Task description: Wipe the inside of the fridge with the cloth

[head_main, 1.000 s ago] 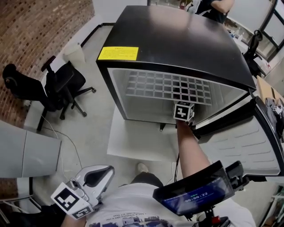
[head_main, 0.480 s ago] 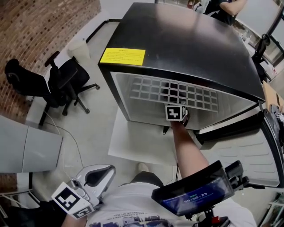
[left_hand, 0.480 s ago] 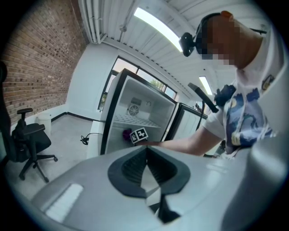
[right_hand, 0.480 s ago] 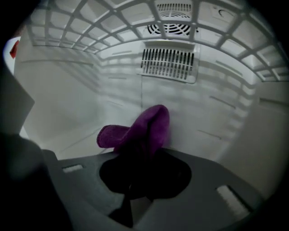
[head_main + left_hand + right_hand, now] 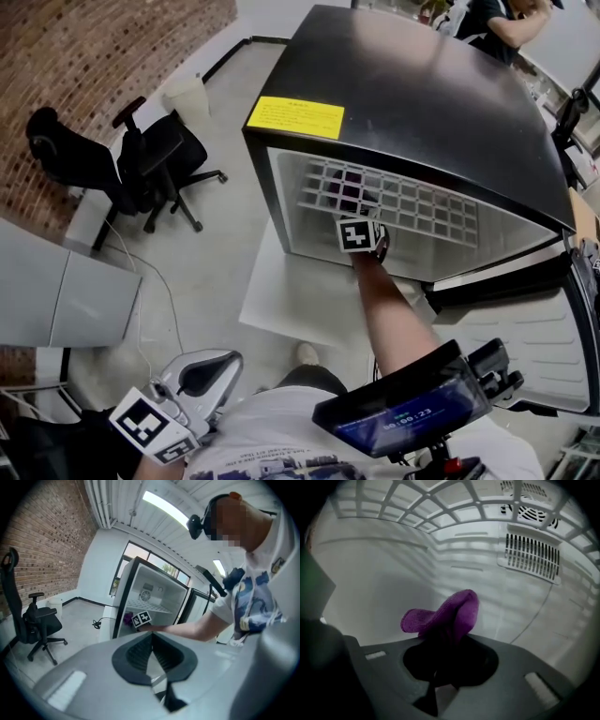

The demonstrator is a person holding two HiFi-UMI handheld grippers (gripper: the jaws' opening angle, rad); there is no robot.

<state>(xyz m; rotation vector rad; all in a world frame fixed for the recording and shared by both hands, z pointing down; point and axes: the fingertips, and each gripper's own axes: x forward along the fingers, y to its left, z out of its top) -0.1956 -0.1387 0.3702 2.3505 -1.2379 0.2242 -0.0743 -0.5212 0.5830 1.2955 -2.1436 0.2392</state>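
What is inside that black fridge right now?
The fridge holds a white wire shelf, a vent grille on the back wall, and the right hand-held gripper shut on a purple cloth. The gripper's body covers the floor beneath it.

purple cloth (image 5: 450, 613), black fridge (image 5: 422, 103) with white inside, yellow label (image 5: 294, 117), red brick wall (image 5: 84, 66).

Head view looks steeply down onto the fridge (image 5: 422, 103). Right gripper view sits close inside it; left gripper view faces its open front from well back.
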